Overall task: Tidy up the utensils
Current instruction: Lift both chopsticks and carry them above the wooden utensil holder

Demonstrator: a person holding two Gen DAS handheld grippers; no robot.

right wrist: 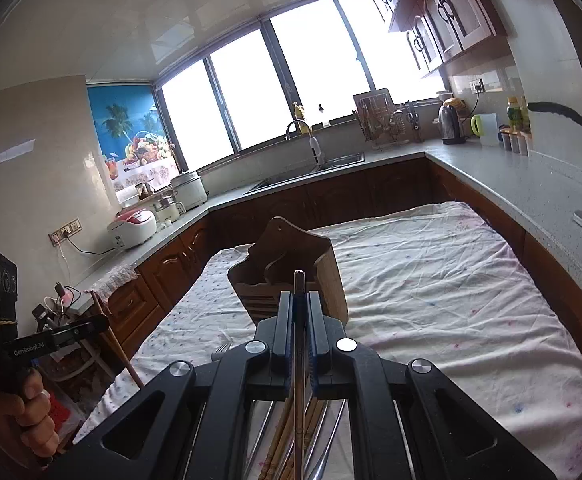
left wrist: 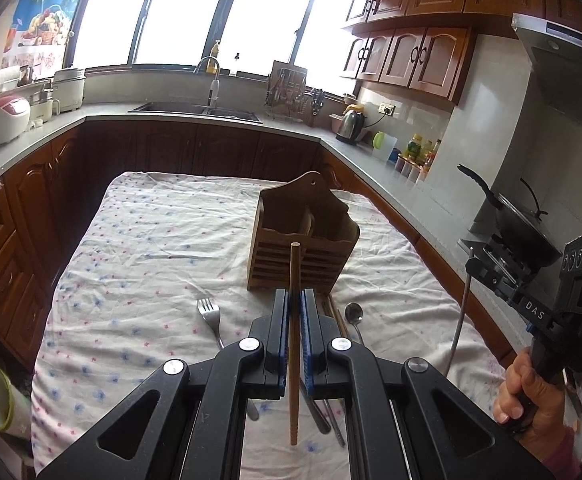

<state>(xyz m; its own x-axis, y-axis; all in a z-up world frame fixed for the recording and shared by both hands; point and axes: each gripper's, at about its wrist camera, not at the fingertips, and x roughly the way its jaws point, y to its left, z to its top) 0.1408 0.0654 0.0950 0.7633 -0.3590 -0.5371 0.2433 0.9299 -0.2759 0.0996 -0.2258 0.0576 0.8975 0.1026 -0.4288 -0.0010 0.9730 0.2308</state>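
Note:
A wooden utensil holder (left wrist: 303, 240) with two compartments stands on the cloth-covered table (left wrist: 151, 240). My left gripper (left wrist: 295, 300) is shut on a wooden chopstick (left wrist: 294, 344) held upright just in front of the holder. My right gripper (right wrist: 299, 304) is shut on a thin metal utensil handle (right wrist: 299, 360); in the left wrist view that handle (left wrist: 461, 316) hangs from it at the right. The holder (right wrist: 291, 264) is just ahead of the right gripper. A fork (left wrist: 210, 318), a spoon (left wrist: 354, 316) and more chopsticks (right wrist: 279, 448) lie on the cloth below.
Kitchen counters surround the table: a sink (left wrist: 195, 108) at the back, rice cookers (left wrist: 3, 120) at the left, a kettle (left wrist: 351, 124) and a wok on the stove (left wrist: 523, 216) at the right. Dark wooden cabinets (left wrist: 23, 240) sit close to the table's left edge.

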